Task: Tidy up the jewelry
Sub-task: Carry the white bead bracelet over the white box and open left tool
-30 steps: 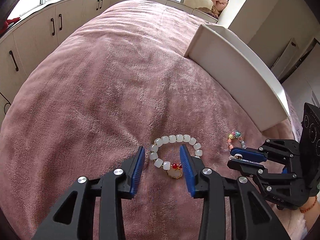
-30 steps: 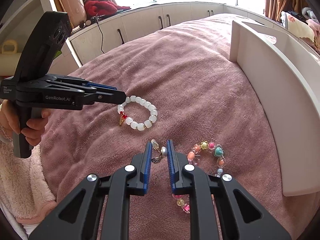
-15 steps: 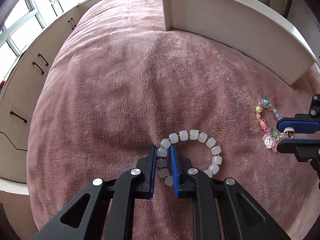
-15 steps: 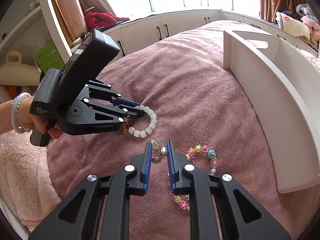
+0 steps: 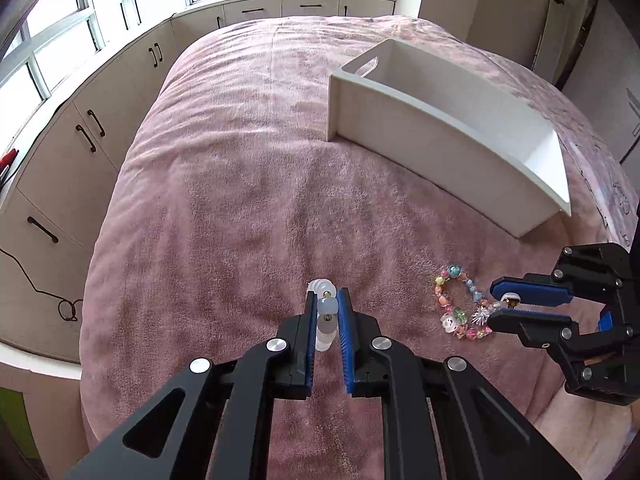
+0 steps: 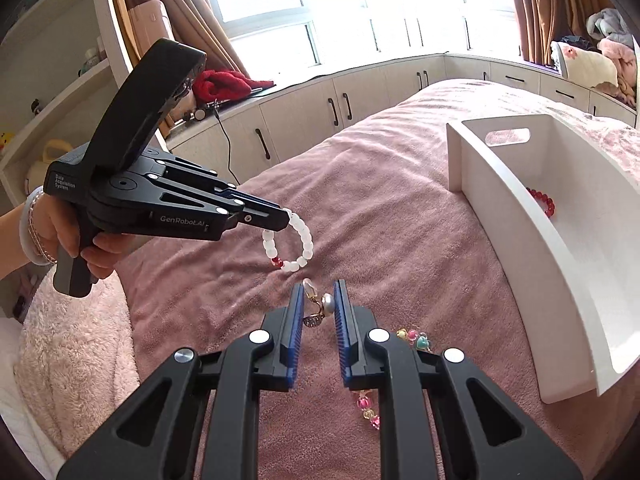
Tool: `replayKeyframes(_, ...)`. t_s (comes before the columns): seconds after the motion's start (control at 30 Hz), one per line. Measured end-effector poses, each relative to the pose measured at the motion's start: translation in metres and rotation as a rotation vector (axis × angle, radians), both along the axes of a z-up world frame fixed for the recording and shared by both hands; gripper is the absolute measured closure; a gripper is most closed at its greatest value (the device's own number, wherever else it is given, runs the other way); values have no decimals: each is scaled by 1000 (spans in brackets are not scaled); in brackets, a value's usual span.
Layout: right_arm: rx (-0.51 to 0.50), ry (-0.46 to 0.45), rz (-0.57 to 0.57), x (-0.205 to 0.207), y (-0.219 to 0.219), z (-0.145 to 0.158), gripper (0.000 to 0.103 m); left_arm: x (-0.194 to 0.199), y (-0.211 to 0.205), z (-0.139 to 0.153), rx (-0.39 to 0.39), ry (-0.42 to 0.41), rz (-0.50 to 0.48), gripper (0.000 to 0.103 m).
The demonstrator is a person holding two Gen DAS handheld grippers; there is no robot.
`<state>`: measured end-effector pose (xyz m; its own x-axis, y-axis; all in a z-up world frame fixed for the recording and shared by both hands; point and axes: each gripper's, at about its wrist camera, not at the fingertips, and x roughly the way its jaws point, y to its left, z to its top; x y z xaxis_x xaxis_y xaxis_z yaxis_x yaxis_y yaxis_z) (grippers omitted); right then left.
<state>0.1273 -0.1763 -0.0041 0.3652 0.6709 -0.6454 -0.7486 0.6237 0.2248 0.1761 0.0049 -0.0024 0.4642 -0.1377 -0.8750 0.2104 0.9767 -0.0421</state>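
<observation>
My left gripper (image 5: 325,300) is shut on a white bead bracelet (image 5: 327,305). In the right wrist view the left gripper (image 6: 280,218) holds that white bracelet (image 6: 306,240) hanging as a loop clear of the pink blanket. My right gripper (image 6: 318,292) is shut on a small gold earring (image 6: 320,306) with a pearl, also raised off the blanket. From the left wrist view the right gripper (image 5: 500,302) hovers beside a colourful bead bracelet (image 5: 460,304) lying on the blanket. That colourful bracelet (image 6: 416,340) is partly hidden behind my right finger.
A white open tray (image 5: 440,140) stands on the blanket ahead and to the right. Inside the tray (image 6: 520,240) a red bead bracelet (image 6: 544,202) lies against the near wall. Cream cabinets (image 5: 80,136) line the far side of the bed. A hand (image 6: 60,236) grips the left tool.
The left jaws closed on the white bracelet and lifted it off the blanket. The right gripper rose too, still holding the earring. The tray's inside has come into view.
</observation>
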Motion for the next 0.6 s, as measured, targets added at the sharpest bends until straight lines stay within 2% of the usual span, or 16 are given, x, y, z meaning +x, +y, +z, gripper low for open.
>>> replayKeyframes(0.13, 50, -45, -17, 3, -8, 30, 87, 2, -14, 39, -41, -62, -12, 88)
replayKeyframes(0.3, 61, -124, -53, 12, -25, 67, 87, 14, -39, 83, -92, -121, -49, 88)
replayKeyframes(0.6, 54, -224, -174, 43, -75, 121, 87, 55, -105, 136, -48, -216, -152, 87)
